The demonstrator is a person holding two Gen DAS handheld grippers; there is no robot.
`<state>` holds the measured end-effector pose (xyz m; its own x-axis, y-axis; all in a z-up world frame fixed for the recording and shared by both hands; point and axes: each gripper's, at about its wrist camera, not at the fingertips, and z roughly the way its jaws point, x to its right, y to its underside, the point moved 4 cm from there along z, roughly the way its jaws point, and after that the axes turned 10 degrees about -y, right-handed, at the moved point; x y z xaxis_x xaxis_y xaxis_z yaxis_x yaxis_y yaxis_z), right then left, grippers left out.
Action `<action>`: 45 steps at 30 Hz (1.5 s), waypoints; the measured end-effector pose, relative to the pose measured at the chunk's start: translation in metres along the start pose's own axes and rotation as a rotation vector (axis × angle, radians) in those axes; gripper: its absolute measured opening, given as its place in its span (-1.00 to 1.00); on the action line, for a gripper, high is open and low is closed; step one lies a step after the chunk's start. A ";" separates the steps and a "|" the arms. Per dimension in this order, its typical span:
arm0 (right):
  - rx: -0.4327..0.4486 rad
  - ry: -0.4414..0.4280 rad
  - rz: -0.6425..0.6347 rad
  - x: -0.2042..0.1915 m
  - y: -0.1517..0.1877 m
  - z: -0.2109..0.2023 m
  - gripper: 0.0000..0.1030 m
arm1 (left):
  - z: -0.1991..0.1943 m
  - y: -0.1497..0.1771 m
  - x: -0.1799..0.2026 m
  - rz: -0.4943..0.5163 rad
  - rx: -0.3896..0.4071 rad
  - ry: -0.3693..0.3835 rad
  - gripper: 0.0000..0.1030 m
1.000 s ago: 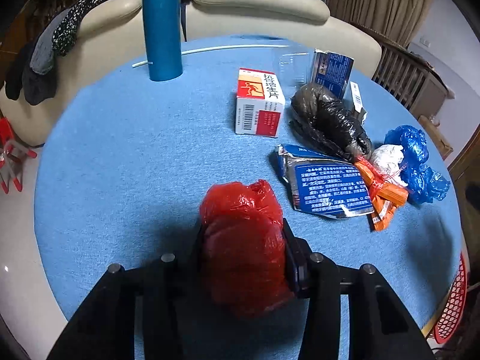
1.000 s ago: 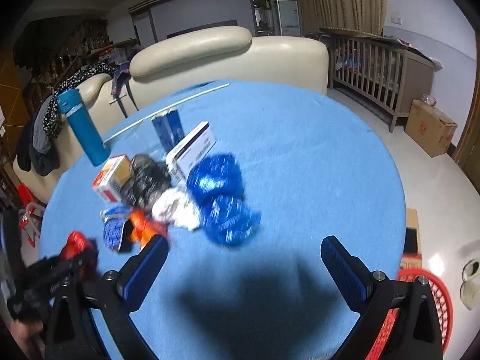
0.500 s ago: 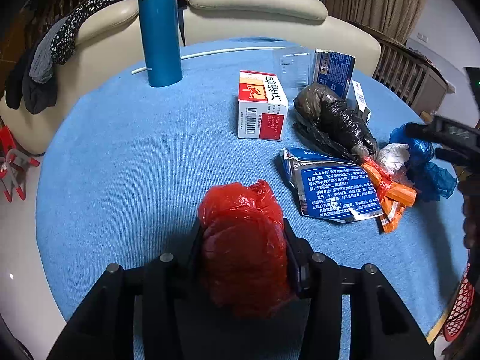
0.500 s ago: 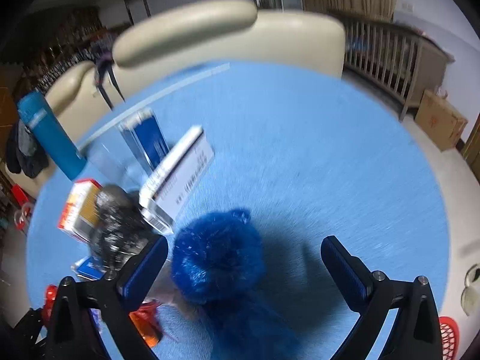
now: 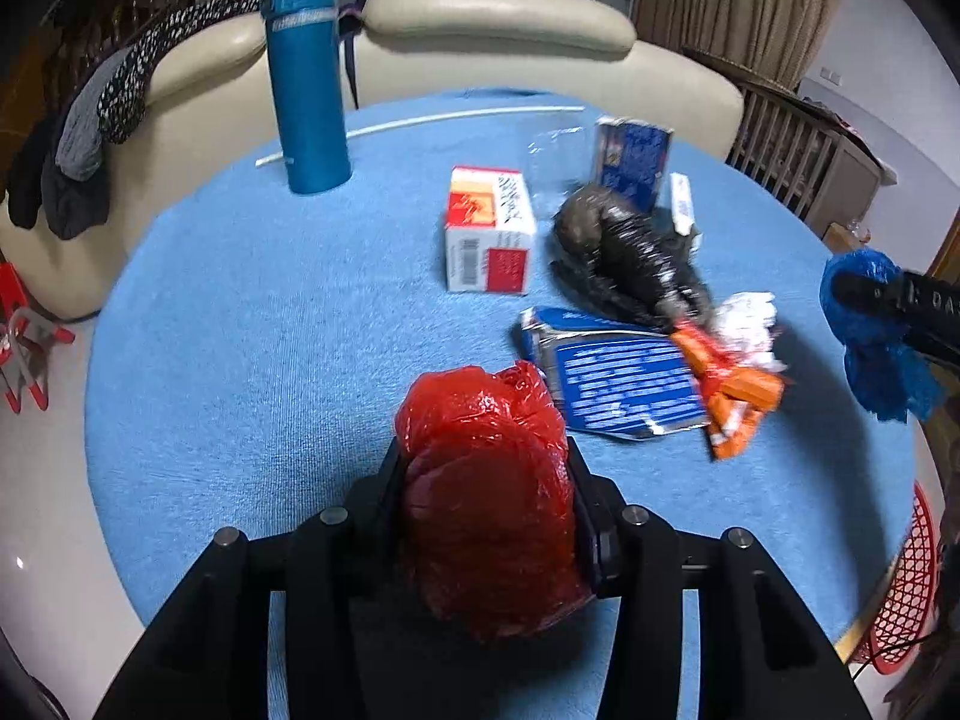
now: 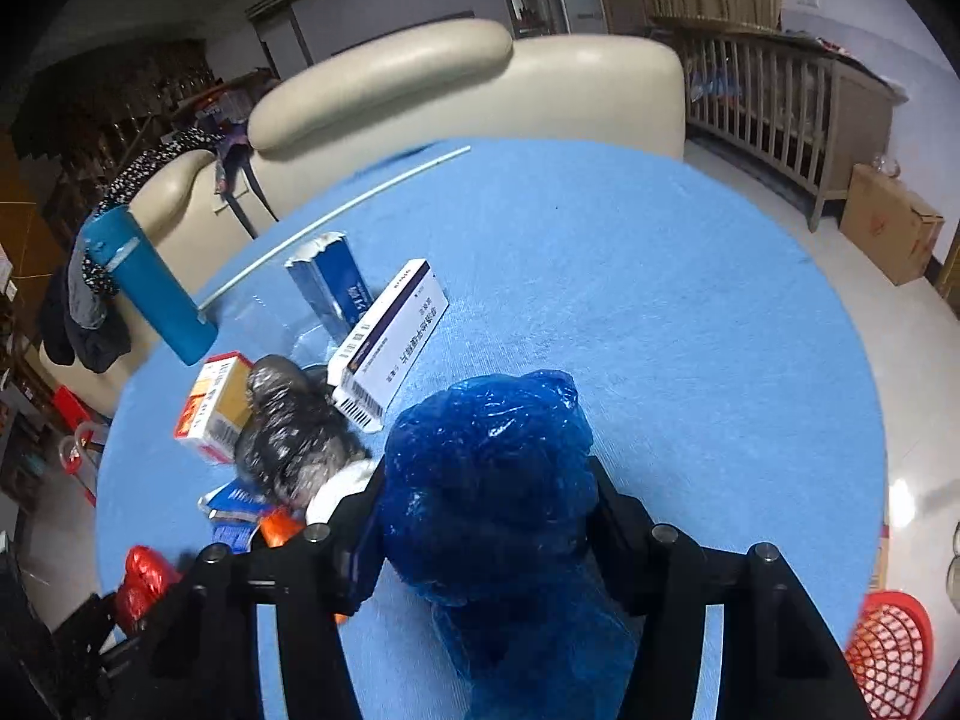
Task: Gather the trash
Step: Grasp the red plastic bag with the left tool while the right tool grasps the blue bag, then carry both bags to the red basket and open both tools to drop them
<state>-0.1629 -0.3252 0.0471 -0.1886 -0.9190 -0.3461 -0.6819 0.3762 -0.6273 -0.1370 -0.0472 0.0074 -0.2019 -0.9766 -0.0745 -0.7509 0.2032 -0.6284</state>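
Blue tablecloth (image 5: 240, 330): left tool (image 5: 486, 480) clamps red bag (image 5: 486, 480); only right view shows right tool (image 6: 486, 504) closing around blue bag (image 6: 486, 480).

Home living room, cream sofa (image 6: 420, 102), round blue table (image 6: 660, 300)

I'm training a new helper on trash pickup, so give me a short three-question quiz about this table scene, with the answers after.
1. True or false: the left gripper is shut on a red plastic bag.
2. Which thing sits between the fingers of the right gripper? A) black bag B) blue plastic bag C) white box
3. What stands upright on the blue table near the sofa?

Key:
1. True.
2. B, the blue plastic bag; the gripper is closing around it.
3. The blue bottle.
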 end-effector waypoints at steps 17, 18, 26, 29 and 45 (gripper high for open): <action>0.022 0.001 0.036 0.006 0.081 -0.070 0.18 | -0.056 0.015 0.030 0.064 0.044 0.043 -0.05; 0.025 0.000 0.038 0.007 0.084 -0.073 0.18 | -0.059 0.016 0.031 0.068 0.049 0.044 -0.05; 0.051 -0.002 0.065 0.016 0.098 -0.093 0.19 | -0.075 0.019 0.043 0.101 0.075 0.049 -0.05; 0.063 -0.003 0.074 0.021 0.103 -0.100 0.18 | -0.080 0.020 0.049 0.117 0.085 0.049 -0.05; 0.101 0.018 0.157 0.065 0.120 -0.119 0.18 | -0.083 0.025 0.081 0.200 0.087 0.045 -0.05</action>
<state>-0.3412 -0.3538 0.0319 -0.3002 -0.8496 -0.4337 -0.5686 0.5245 -0.6337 -0.2239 -0.1157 0.0500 -0.3709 -0.9127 -0.1713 -0.6361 0.3841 -0.6692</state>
